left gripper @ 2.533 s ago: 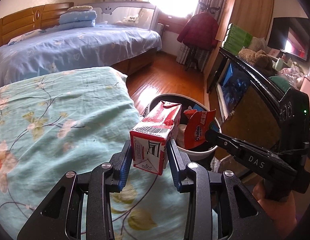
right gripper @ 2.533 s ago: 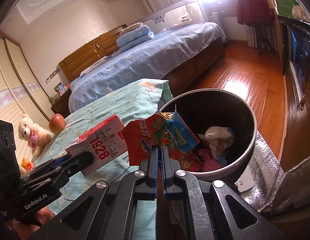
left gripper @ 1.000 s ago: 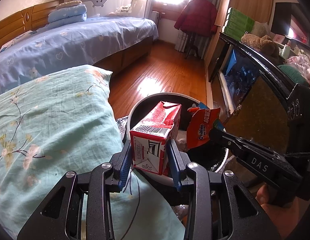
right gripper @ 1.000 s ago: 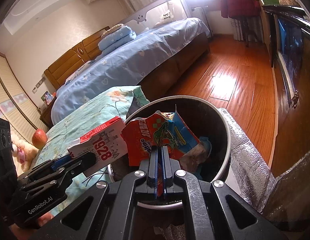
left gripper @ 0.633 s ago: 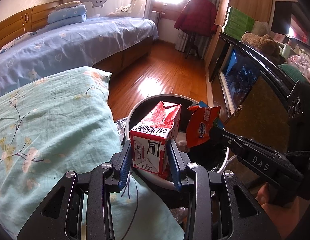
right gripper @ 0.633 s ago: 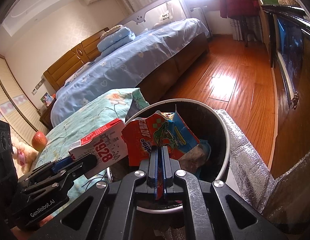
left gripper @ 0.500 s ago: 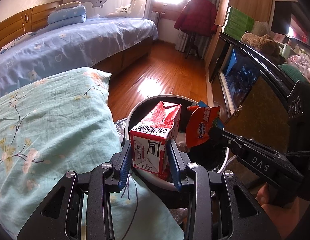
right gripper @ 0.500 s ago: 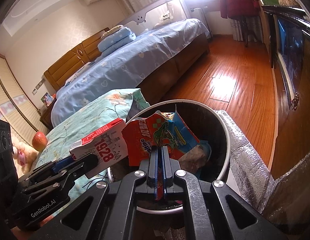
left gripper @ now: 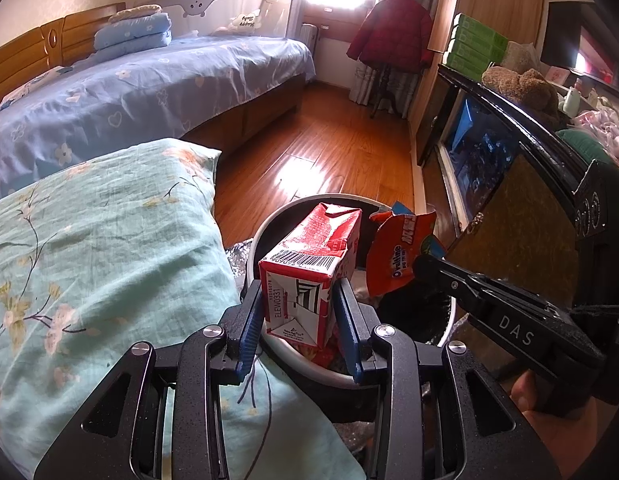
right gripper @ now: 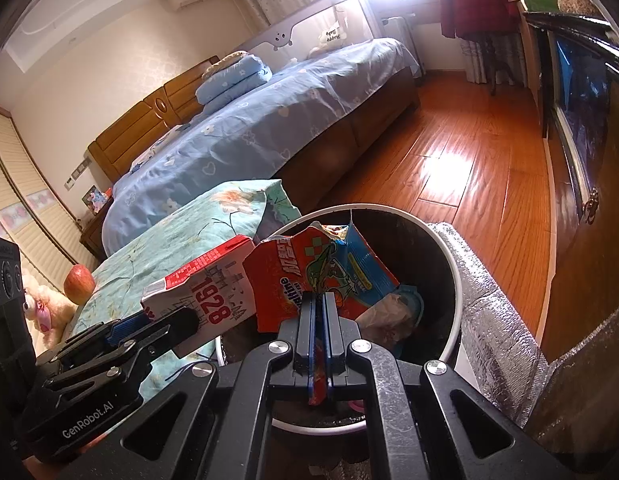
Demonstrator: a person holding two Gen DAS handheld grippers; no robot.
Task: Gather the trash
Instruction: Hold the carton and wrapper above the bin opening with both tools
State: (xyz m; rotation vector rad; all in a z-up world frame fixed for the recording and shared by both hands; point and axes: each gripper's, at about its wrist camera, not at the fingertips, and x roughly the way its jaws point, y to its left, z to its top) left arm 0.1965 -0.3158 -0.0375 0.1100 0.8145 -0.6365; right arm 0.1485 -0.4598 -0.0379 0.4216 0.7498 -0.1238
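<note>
Closest to the lenses, a floral green quilt (left gripper: 89, 248) is spread at the left, its corner lapped against the white rim of a black bin (right gripper: 455, 280). Over that rim a red-and-white carton (left gripper: 309, 276) is clamped between the blue pads of the left gripper (left gripper: 299, 332), tilted forward above the bin's mouth. Just beside it, a torn red snack wrapper (right gripper: 309, 276) is pinched flat by the right gripper (right gripper: 318, 344), whose jaws are pressed together on it, also above the bin. Crumpled paper and other wrappers are seen down inside. Silver foil sheeting (right gripper: 497, 328) is wrapped around the bin's far side. An apple (right gripper: 79, 283) and a plush toy (right gripper: 45, 308) are seen on the quilt. Beyond, glossy wooden floor (left gripper: 329, 152) is lit by a bright patch of sun. A dark glass-fronted cabinet (left gripper: 481, 144) is lined along the right wall. Farther back, a bed (left gripper: 149, 88) in blue sheets is set against a wooden headboard, folded bedding stacked on it. At the far end, a red coat (left gripper: 393, 32) is hung by the glaring window.
</note>
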